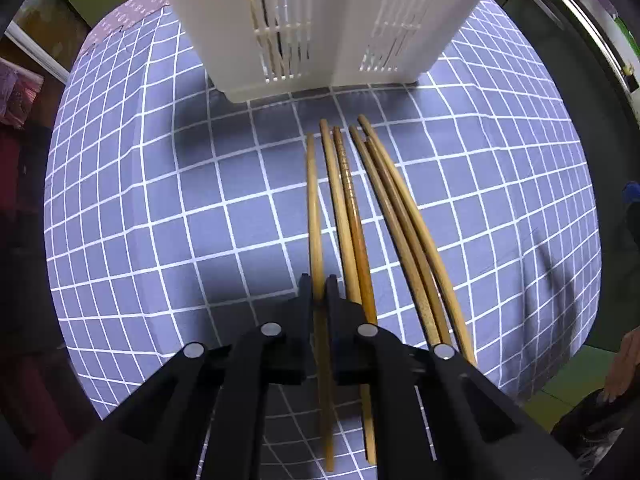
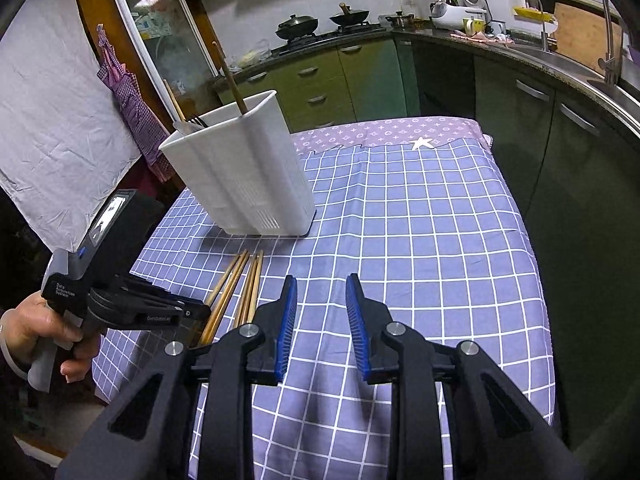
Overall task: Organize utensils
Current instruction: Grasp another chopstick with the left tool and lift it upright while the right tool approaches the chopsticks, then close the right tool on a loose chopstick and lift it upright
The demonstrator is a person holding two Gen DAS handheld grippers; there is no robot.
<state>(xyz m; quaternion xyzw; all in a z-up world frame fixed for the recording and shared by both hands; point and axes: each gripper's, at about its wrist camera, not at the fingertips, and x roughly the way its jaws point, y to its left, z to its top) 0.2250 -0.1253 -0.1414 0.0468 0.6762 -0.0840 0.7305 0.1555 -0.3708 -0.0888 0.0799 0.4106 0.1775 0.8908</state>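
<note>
Several wooden chopsticks (image 1: 360,220) lie side by side on the blue checked tablecloth (image 1: 160,220), their tips toward a white slotted utensil holder (image 1: 320,20). My left gripper (image 1: 319,284) points down at them and is shut on the leftmost chopstick (image 1: 314,208), which runs between its black fingers. In the right wrist view the holder (image 2: 240,168) stands at the cloth's far left with a dark chopstick (image 2: 232,80), a pale one and a fork inside. My right gripper (image 2: 320,284) hovers open over bare cloth, right of the chopsticks (image 2: 244,280), nothing between its blue pads.
A person's hand (image 2: 40,324) holds the left gripper's handle at the table's left edge. Green kitchen cabinets (image 2: 440,80) and a stove with woks (image 2: 320,24) stand behind the table. A white sheet (image 2: 52,120) hangs at the left. Open cloth lies right of the holder.
</note>
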